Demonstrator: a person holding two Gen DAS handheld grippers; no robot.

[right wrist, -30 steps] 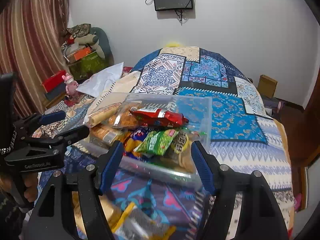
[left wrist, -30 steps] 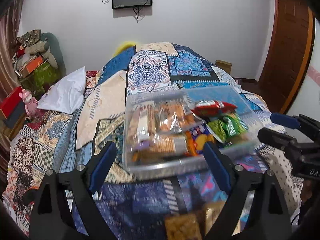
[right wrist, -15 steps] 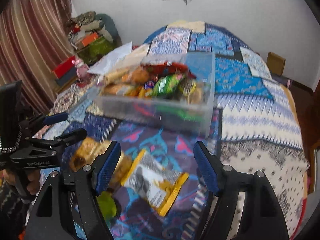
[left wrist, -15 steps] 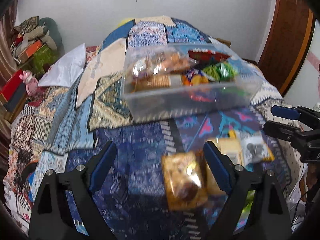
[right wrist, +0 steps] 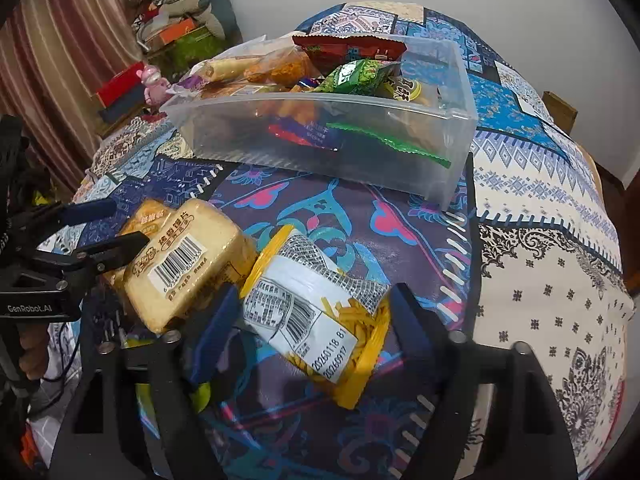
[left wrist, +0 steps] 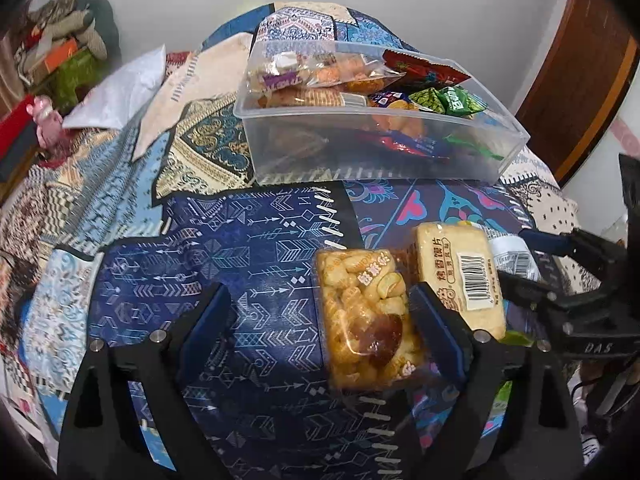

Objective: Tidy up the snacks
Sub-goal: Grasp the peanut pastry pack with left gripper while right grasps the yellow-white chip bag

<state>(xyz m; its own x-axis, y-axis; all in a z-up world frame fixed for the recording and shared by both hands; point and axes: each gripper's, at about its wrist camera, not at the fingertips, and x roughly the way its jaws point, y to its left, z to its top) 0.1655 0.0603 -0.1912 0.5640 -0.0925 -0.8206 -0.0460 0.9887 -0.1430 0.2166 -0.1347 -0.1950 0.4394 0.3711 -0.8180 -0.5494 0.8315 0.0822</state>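
Note:
A clear plastic bin (left wrist: pixel 360 136) (right wrist: pixel 400 168) filled with snack packets sits on the patterned bedspread. In front of it lie a clear pack of golden puffs (left wrist: pixel 366 316), a pale yellow biscuit pack with a barcode (left wrist: pixel 460 276) (right wrist: pixel 188 264), and a yellow-edged chip bag (right wrist: pixel 320 312). My left gripper (left wrist: pixel 320 328) is open, low over the bed, its right finger between the puff pack and the biscuit pack. My right gripper (right wrist: pixel 308 332) is open with its fingers either side of the chip bag's near end.
A white pillow (left wrist: pixel 120 88) and piled boxes and toys (left wrist: pixel 52 64) lie at the far left. A pink figurine (right wrist: pixel 154 84) stands left of the bin. A wooden door (left wrist: pixel 580 72) is at right. The bed edge drops off on the right (right wrist: pixel 600 320).
Both grippers have pulled back from the bin and dropped toward the loose packs at the near end of the bed. The bin has stayed in place.

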